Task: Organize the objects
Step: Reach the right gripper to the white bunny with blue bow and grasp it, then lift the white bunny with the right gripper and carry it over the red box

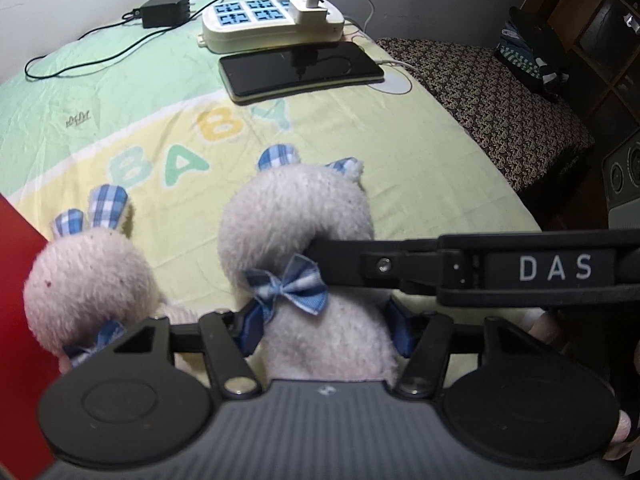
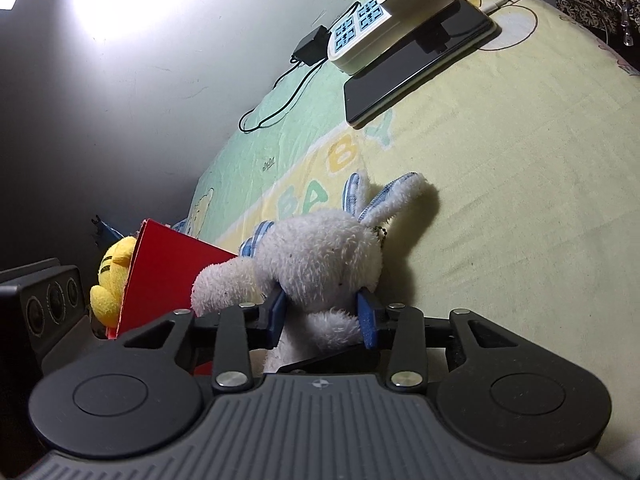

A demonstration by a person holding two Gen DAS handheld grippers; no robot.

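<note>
left tongs: clenched on white bunny, bed centre
right tongs: same bunny gripped
second bunny: 9 o'clock
red box: contents unclear
bed: phone, power strip at 12 o'clock

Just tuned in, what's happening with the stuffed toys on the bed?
Each hand-held gripper is clamped on a white plush rabbit. The left hand-held gripper grips the rabbit with the blue bow; the right hand-held gripper pinches the second rabbit at its body. Both sit on the BABY blanket, near a red box. A phone and power strip lie farther back.
</note>
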